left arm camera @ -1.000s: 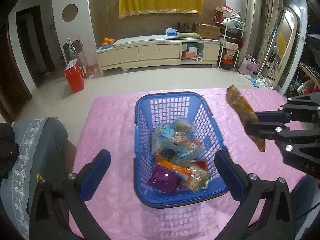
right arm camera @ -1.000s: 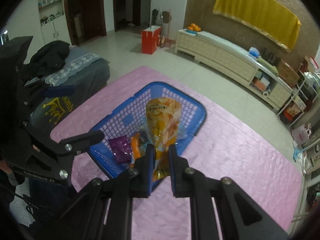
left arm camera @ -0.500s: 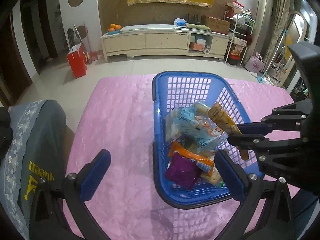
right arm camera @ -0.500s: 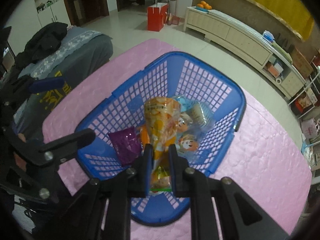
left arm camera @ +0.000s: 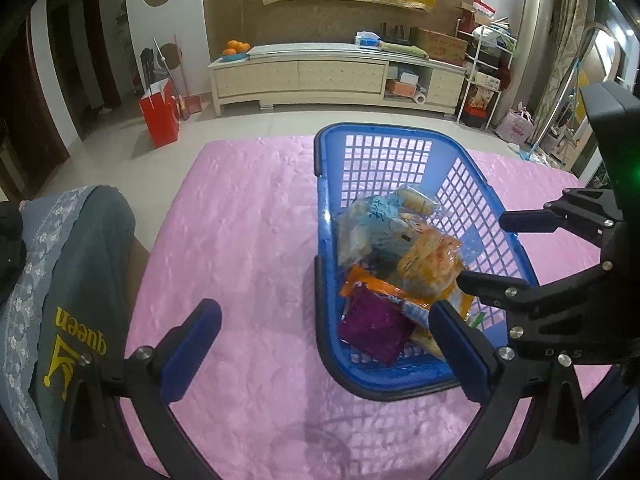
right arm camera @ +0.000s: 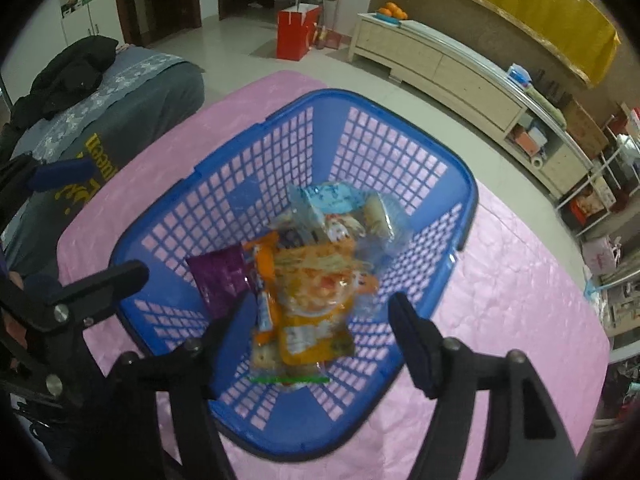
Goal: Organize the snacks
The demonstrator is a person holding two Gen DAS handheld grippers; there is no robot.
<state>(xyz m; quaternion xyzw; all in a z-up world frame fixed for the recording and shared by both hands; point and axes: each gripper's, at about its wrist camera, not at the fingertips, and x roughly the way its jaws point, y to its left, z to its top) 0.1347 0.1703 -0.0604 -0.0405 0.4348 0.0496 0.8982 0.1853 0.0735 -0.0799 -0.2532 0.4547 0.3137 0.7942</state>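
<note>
Your right tool (right arm camera: 324,320) is opening, its pads clear of the orange crinkled plastic snack packet (right arm camera: 316,300) lying at six o'clock in the blue slotted plastic basket (right arm camera: 384,152); your left tool (left arm camera: 324,344) gapes empty.

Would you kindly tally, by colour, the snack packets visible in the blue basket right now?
Purple foil packet: 1
Orange packets: 2, the large orange-yellow noodle bag lying between the opening jaws of the right gripper, and a slim orange wrapper beside it
Light blue and clear packet: 1
Total: 4 clearly visible in the blue plastic lattice basket; others may lie hidden underneath.
</note>
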